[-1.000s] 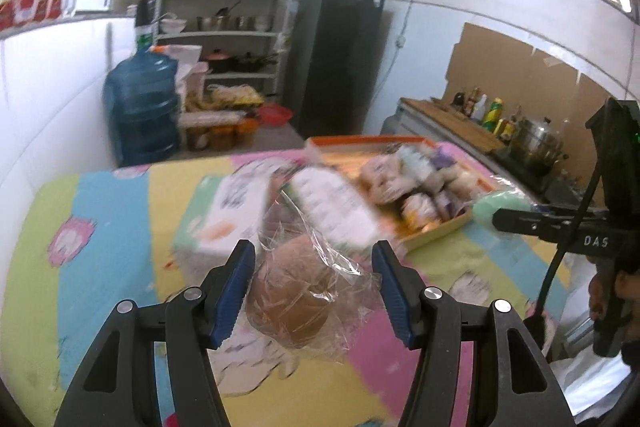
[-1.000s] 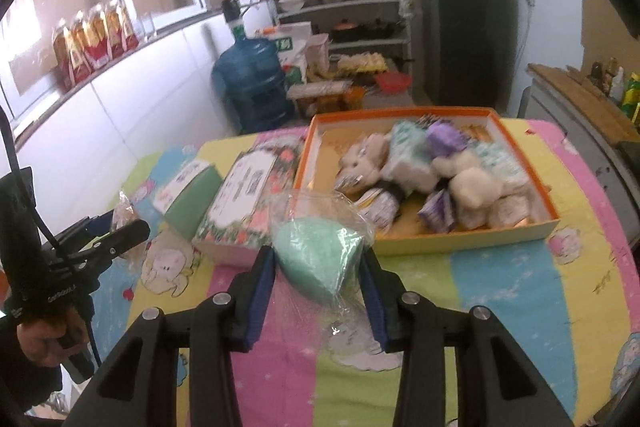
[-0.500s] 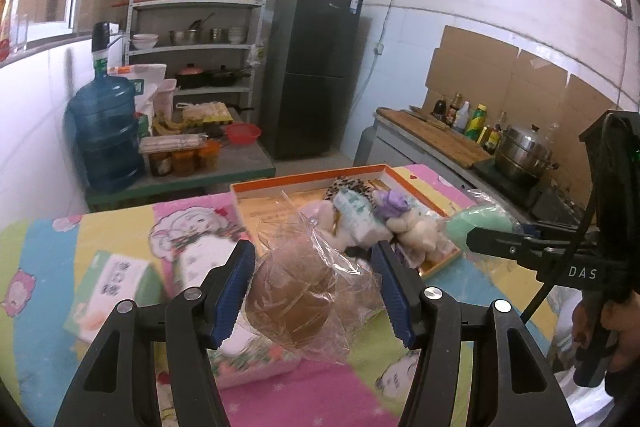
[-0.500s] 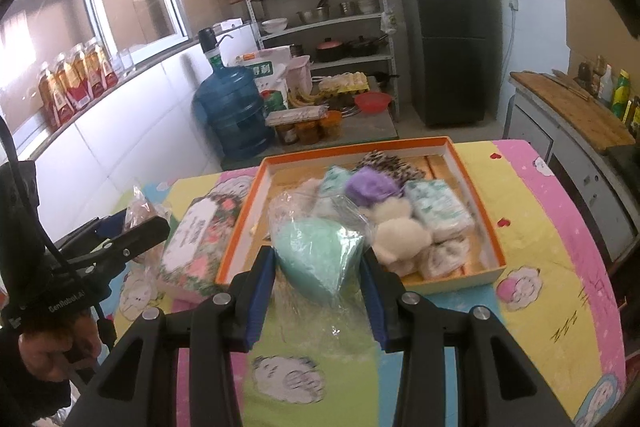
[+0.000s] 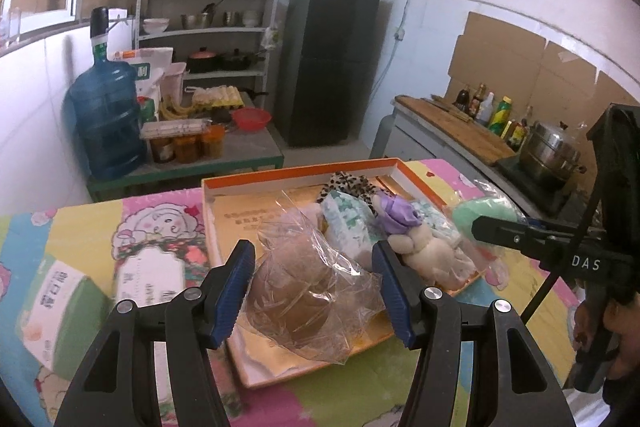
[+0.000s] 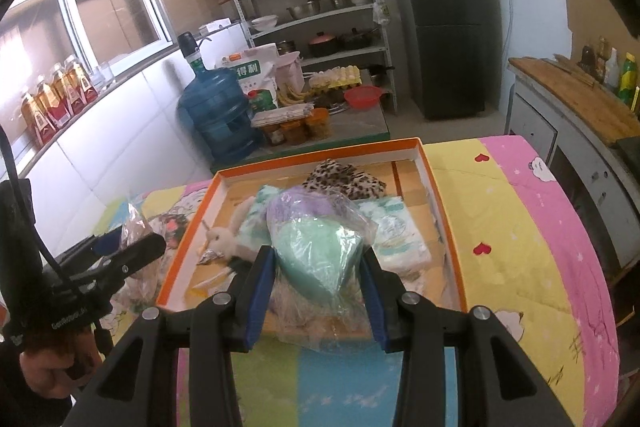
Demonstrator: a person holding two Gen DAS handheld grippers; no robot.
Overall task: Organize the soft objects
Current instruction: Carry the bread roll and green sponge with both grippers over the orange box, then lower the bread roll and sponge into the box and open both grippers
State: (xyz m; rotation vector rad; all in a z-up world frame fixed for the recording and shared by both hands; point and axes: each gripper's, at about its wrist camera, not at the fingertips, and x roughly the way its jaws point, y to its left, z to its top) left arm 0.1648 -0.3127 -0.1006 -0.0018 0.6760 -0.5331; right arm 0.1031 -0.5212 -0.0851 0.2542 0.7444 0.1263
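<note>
My left gripper (image 5: 314,285) is shut on a brown soft lump in a clear plastic bag (image 5: 296,293) and holds it over the near left part of the orange tray (image 5: 300,173). My right gripper (image 6: 320,291) is shut on a mint-green soft lump in a clear bag (image 6: 320,255) and holds it over the near edge of the same tray (image 6: 316,153). In the tray lie a purple-hatted plush toy (image 5: 416,243), patterned soft packs (image 6: 394,233) and a leopard-print cloth (image 6: 346,177). The right gripper also shows at the right of the left wrist view (image 5: 484,227).
The tray sits on a table with a colourful cartoon cloth (image 6: 516,227). A floral box (image 5: 150,269) and a green tissue pack (image 5: 60,307) lie left of the tray. Behind are a blue water jug (image 6: 218,111), shelves (image 6: 316,7), a dark fridge (image 6: 444,23) and a counter (image 6: 580,95).
Both grippers have moved forward with their bags and now hang over the tray. The left one has swung right, from over the cloth and boxes to the tray.
</note>
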